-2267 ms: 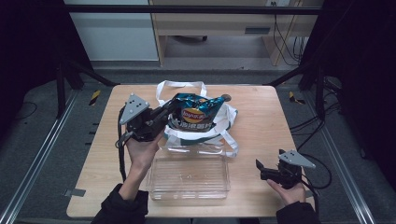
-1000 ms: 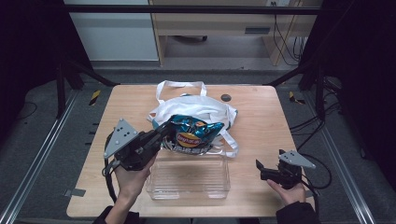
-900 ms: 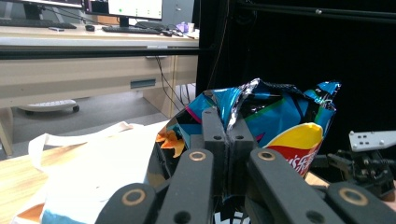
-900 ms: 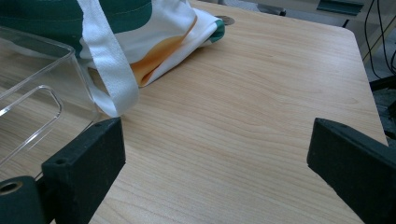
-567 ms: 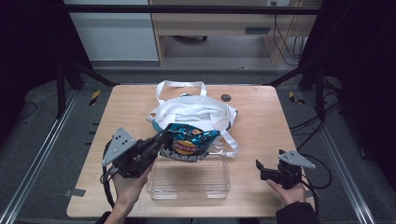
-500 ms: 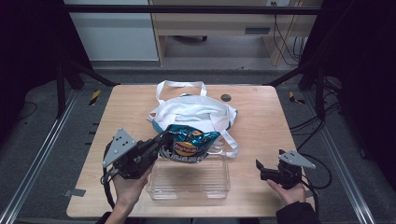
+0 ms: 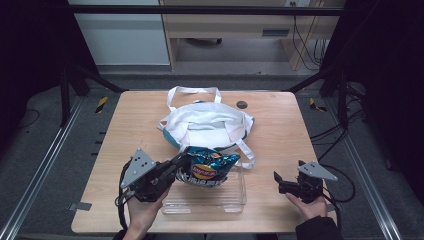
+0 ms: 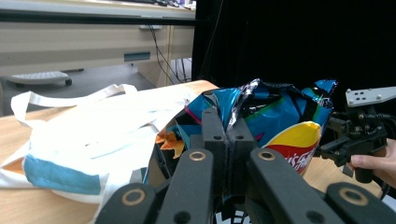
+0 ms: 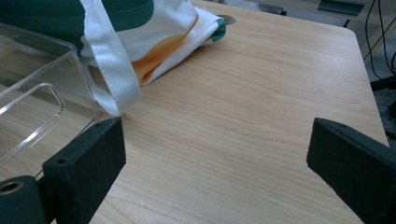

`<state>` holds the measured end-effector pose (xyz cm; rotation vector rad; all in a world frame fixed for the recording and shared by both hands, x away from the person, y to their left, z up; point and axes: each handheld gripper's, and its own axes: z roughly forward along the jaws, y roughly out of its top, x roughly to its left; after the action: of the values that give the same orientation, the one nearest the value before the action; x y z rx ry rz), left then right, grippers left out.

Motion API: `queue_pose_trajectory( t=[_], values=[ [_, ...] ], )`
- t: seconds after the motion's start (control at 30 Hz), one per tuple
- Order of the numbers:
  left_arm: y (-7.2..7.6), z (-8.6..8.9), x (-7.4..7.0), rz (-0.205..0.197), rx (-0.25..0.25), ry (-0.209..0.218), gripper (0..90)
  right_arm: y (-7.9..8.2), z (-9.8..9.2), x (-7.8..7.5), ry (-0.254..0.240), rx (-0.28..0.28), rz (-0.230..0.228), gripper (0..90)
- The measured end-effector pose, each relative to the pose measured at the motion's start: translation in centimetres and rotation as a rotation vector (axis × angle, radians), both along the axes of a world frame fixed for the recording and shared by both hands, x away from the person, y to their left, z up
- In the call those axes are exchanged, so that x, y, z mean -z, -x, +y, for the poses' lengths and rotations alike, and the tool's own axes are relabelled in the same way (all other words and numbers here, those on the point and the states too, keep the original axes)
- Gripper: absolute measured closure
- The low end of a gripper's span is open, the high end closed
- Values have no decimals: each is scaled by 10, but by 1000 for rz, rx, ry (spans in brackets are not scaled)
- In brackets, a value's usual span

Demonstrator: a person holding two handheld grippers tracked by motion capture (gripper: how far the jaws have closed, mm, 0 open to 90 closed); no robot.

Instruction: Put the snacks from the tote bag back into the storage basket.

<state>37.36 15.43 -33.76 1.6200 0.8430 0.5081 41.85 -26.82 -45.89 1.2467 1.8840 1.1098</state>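
now we pinch the chip bag (image 7: 207, 169) in our left gripper (image 7: 181, 165) over the clear bin (image 7: 210, 197) (right gripper (image 7: 278, 181) gapes empty).

White tote bag (image 7: 207, 120) sprawling across table middle, its strap (image 7: 246, 150) trailing toward clear bin (image 7: 235, 200) – blocking straight path there. Chip bag (image 7: 209, 167) hanging over bin's left rear corner, crowding that entry. Bare wood (image 7: 280, 135) lying open at right – right gripper (image 7: 278, 182) sitting beside it, unobstructed.

High view overhead, tongs views close, sharing table (image 7: 280, 125)
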Motion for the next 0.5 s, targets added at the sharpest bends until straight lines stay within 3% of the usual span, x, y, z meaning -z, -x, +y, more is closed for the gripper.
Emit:
queue_pose_trajectory(
  t=[0.5],
  values=[
    [2, -4, 23, 56, 3, -35, 890, 1, 0, 0, -1, 0, -3, 50]
  ],
)
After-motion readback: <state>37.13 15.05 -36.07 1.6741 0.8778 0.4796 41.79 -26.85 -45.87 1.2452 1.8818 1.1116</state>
